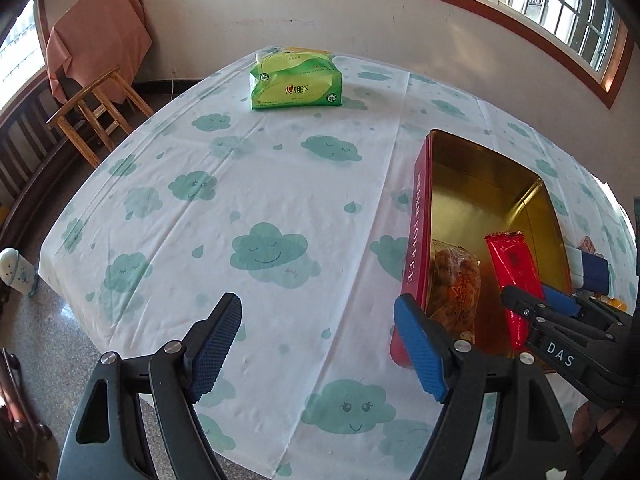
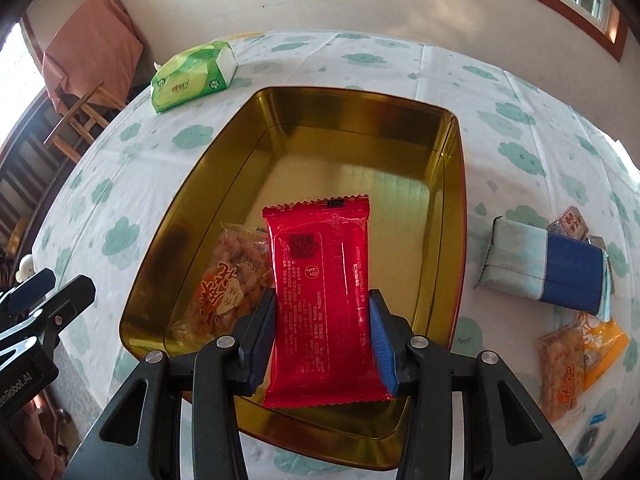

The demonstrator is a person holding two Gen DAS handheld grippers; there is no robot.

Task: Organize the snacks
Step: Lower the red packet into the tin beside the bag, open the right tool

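The worktop (image 1: 280, 184), under a white cloth printed with green clouds, fills most of both views. On it, at the right of the left wrist view and in the centre of the right wrist view, stands an open tin (image 2: 456, 184), red outside and gold inside. A clear bag of orange snacks (image 2: 232, 280) lies flat on the tin's floor at its near left. A green tissue pack (image 1: 296, 80) sits on the worktop at the top centre of the left wrist view, well apart from the tin.

The right hand-held gripper (image 2: 322, 340) is clenched on a red packet (image 2: 320, 292); both blue pads press its long edges, and the packet stands out over the near end of the tin, above the gold floor. Whether its far tip touches the floor cannot be told.

The left hand-held gripper (image 1: 320, 344) is released, its jaws wide apart with only cloth between them, just left of the tin's red wall.

At the right of the right wrist view, on the cloth beside the tin, lie a pale blue and dark blue pack (image 2: 548, 264) and, lower, a clear and orange snack bag (image 2: 576, 356). A wooden stool (image 1: 96, 112) stands at the upper left, beyond the worktop.
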